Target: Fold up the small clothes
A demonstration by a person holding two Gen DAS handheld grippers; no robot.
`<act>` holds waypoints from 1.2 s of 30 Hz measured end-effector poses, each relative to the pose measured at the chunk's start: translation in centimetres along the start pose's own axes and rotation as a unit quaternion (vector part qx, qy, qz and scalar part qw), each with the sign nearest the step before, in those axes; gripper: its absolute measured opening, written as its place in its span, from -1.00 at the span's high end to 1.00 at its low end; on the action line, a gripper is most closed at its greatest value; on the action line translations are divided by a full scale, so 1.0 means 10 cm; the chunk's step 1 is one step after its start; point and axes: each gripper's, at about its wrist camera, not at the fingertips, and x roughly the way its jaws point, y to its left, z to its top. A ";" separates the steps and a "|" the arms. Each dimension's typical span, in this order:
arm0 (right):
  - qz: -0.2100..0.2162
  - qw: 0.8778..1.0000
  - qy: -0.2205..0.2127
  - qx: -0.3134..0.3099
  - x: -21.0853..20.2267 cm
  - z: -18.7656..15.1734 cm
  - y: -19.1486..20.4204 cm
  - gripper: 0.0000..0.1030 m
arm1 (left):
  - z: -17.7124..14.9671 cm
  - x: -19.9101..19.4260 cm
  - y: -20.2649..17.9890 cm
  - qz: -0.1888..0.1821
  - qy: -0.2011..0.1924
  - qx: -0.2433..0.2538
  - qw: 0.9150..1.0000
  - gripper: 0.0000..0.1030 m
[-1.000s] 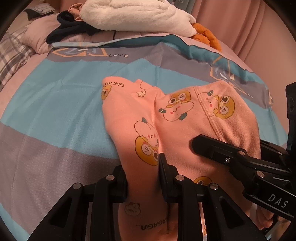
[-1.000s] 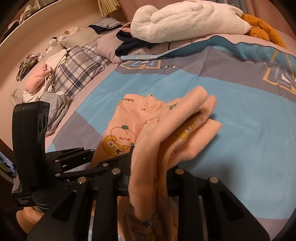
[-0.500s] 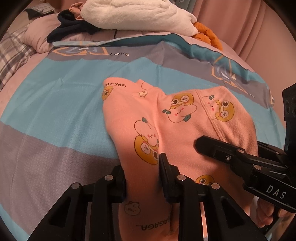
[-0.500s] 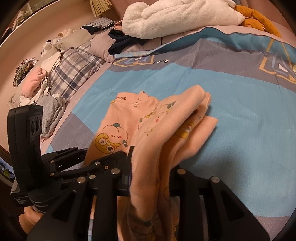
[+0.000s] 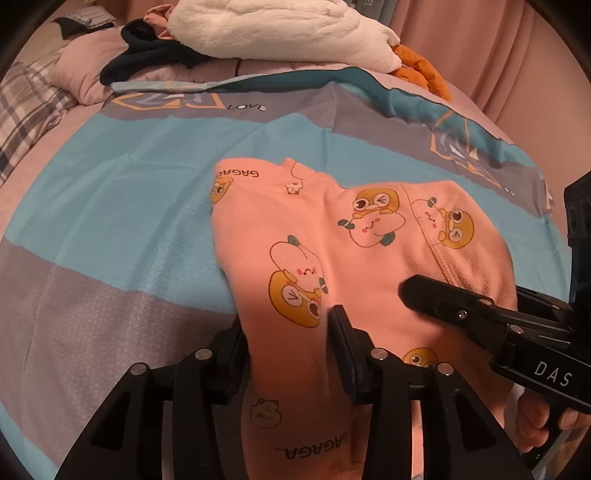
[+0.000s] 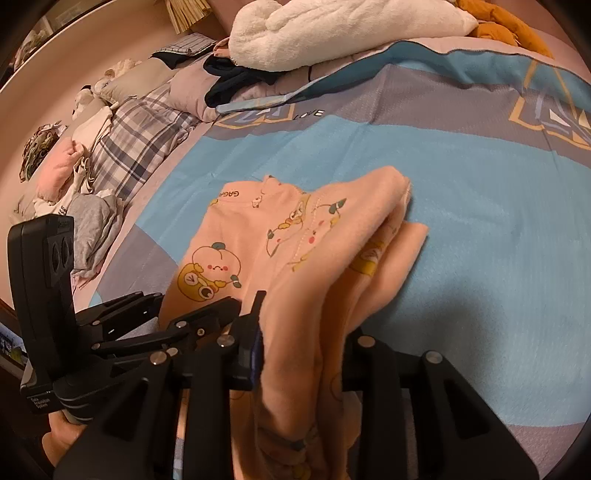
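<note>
Pinching pink clothes (image 5: 369, 251) w/ left gripper (image 5: 291, 332), near edge. Squeezing bunched-up side w/ right gripper (image 6: 303, 328) too. Lying on blue & grey blanket (image 5: 110, 221).

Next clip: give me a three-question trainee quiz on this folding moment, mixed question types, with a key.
1. True or false: the pink garment lies on a blue and grey bedspread.
2. Which gripper holds a bunched fold of the garment? A) left gripper only B) right gripper only C) both
3. Fill in: the word printed on the bedspread near the white blanket is ____.

Key: 1 true. 2 C: each gripper has pink cloth pinched between its fingers. 3 LOVE.
</note>
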 end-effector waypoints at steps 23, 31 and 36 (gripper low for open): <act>-0.006 1.000 0.007 0.012 -0.01 -0.02 -0.06 0.28 | 0.00 0.01 0.05 0.007 0.002 -0.012 1.000 -0.11; -0.011 1.000 0.008 0.018 -0.01 -0.02 -0.08 0.17 | 0.00 0.02 0.10 0.005 0.003 -0.021 1.000 -0.22; -0.016 1.000 0.009 0.022 -0.01 -0.02 -0.10 0.07 | -0.01 0.02 0.10 0.005 0.003 -0.023 1.000 -0.24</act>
